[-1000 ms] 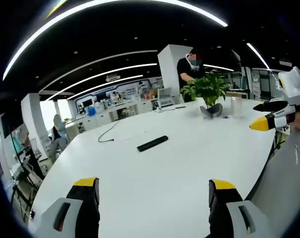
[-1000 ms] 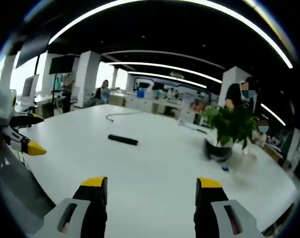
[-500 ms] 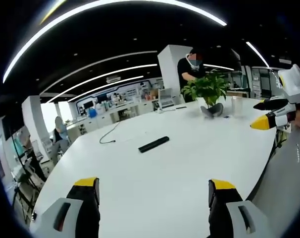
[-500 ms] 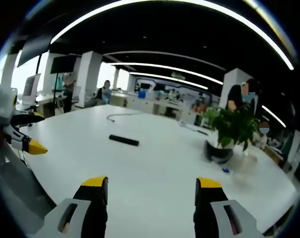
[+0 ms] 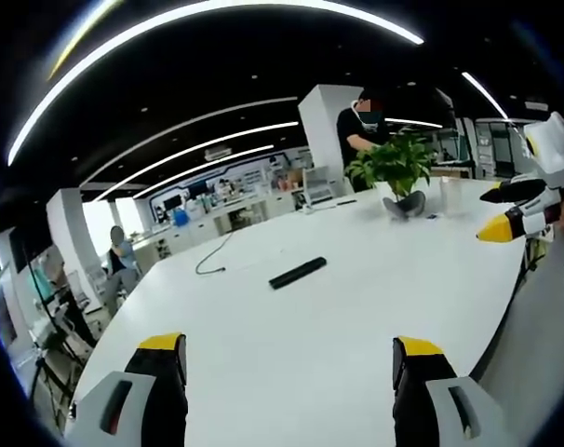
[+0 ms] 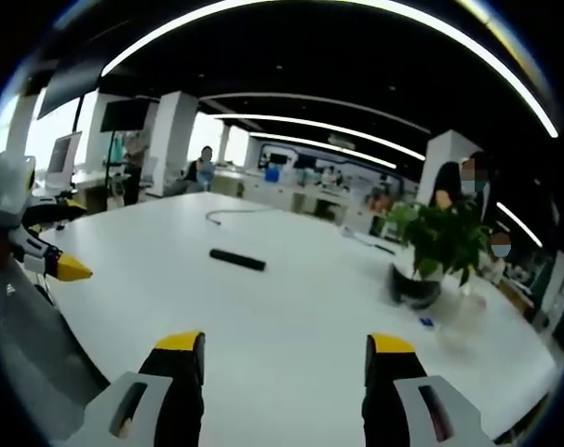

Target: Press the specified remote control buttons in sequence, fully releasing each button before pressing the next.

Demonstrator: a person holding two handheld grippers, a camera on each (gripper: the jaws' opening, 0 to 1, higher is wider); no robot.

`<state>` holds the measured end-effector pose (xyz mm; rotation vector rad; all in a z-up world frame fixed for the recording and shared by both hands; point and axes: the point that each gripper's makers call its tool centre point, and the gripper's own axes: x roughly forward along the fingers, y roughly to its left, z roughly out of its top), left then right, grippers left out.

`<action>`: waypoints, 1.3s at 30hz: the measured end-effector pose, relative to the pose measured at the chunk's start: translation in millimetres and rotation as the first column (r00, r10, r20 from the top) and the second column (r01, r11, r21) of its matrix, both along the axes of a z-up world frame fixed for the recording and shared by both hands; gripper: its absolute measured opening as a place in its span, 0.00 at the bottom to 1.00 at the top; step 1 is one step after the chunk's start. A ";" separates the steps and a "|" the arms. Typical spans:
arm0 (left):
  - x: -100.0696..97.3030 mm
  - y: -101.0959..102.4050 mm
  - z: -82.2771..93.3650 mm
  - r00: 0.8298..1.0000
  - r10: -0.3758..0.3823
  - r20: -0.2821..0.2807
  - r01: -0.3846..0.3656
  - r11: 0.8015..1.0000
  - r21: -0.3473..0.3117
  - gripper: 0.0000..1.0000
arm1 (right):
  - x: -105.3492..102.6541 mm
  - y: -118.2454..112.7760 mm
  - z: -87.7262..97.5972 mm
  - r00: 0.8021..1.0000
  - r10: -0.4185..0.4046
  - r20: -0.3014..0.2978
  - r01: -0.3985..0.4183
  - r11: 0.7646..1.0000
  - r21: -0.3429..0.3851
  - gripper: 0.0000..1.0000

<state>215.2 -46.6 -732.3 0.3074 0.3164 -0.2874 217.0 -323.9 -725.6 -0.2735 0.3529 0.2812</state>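
Remote control (image 5: 297,272) (image 6: 237,260) flat on white table (image 5: 356,307) (image 6: 291,317), well ahead of both grippers, touched by neither. Left gripper (image 5: 289,358) held above near table edge, 2 yellow-tipped jaws spread wide, nothing between them. Right gripper (image 6: 284,358) likewise spread wide and empty over table. Seen from left gripper view, right gripper at far right edge (image 5: 524,209); seen from right gripper view, left gripper at far left edge (image 6: 35,247). Potted plant (image 5: 394,172) (image 6: 436,251) farther along table, well apart from remote. Dark cable (image 5: 212,261) (image 6: 228,213) trailing beyond remote. Person (image 5: 358,126) standing behind plant.
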 end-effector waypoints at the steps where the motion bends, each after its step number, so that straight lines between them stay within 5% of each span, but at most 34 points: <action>1: 0.0 -0.2 -0.3 1.000 -0.001 0.000 0.001 1.000 0.002 0.95 | -0.2 0.4 -0.4 1.000 0.002 -0.002 -0.002 1.000 -0.001 0.67; 18: -0.2 2.8 -6.5 1.000 0.008 -0.025 -0.007 0.999 0.040 0.95 | -1.8 4.8 -3.0 1.000 0.025 -0.012 -0.026 0.999 -0.026 0.63; 39: 3.1 10.9 1.6 0.999 0.044 -0.032 -0.044 0.999 -0.026 0.92 | -2.1 4.4 -7.5 0.999 0.032 -0.030 -0.033 0.998 -0.051 0.61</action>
